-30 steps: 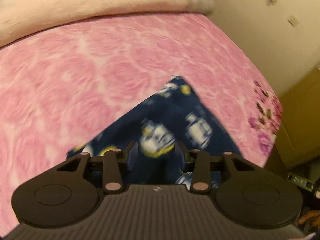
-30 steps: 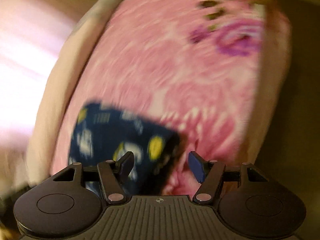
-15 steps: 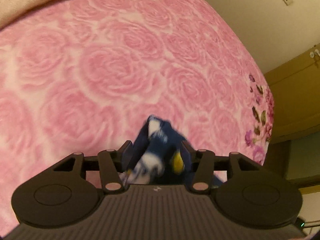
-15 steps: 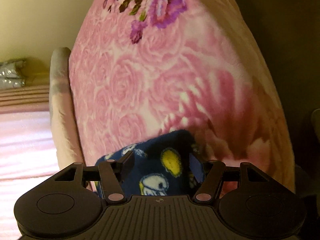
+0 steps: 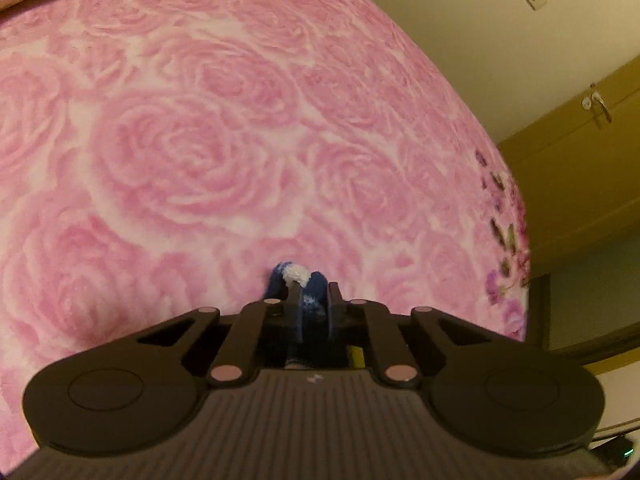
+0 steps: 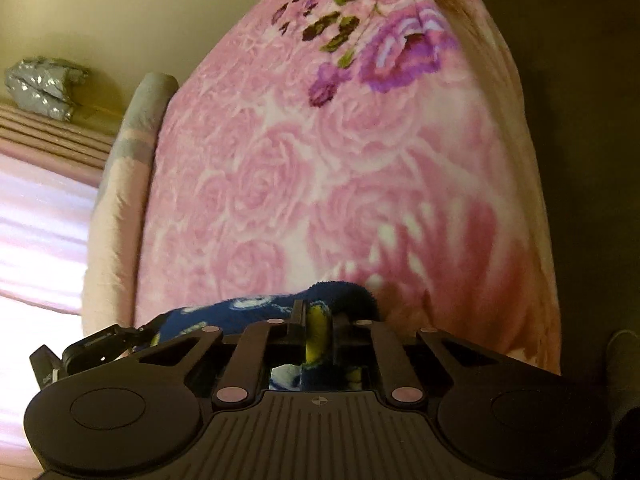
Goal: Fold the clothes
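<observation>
Nearest in the left wrist view, the left gripper (image 5: 311, 304) is seen with its jaws drawn close together, pinching a bunched fold of the navy fleece garment (image 5: 308, 286); only a small blue and white tuft shows past the fingertips. In the right wrist view, the right gripper (image 6: 316, 320) is likewise pressed onto the same navy fleece garment (image 6: 256, 308), a yellow patch of its print caught between the jaws. From that grip the cloth is seen to run away to the near left, low over the bed, towards what appears to be the other gripper at the left edge. The garment's long axis is therefore judged to lie between the two grips, so the coming fold would depend on both being carried together. Beyond, the pink rose blanket (image 5: 200, 140) spreads out, with a rolled pale pink blanket (image 6: 120, 208) along its far left edge.
</observation>
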`<state>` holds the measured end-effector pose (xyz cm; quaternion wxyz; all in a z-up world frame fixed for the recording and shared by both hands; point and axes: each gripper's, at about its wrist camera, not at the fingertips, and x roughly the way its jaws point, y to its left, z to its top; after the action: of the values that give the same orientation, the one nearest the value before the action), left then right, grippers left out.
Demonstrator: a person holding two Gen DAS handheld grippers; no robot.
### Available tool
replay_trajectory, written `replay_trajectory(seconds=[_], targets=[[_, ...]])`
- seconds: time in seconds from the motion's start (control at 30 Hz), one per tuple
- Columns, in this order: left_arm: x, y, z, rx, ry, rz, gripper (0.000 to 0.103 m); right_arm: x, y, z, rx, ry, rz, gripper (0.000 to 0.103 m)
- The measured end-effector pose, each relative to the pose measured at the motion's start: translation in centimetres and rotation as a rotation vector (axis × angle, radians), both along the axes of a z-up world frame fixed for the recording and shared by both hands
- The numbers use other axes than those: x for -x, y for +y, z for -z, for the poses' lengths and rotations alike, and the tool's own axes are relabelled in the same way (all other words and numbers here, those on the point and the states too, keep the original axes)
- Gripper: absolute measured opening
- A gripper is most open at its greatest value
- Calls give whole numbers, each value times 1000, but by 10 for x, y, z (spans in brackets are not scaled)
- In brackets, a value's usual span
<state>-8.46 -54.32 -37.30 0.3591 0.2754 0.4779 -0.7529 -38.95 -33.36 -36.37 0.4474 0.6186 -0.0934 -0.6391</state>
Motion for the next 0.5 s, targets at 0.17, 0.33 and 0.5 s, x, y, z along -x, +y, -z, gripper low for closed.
replay_trajectory(seconds=[0.17, 0.33, 0.5], targets=[[-21, 12, -32, 75, -81, -108, 28, -5, -4, -19, -119, 153, -5, 72], [-62, 62, -81, 170, -113, -114, 11, -31, 7, -65, -51, 408, -138, 75], [-72, 138, -78, 183, -181, -48, 1, -99, 4, -76, 18, 533, -493, 58]])
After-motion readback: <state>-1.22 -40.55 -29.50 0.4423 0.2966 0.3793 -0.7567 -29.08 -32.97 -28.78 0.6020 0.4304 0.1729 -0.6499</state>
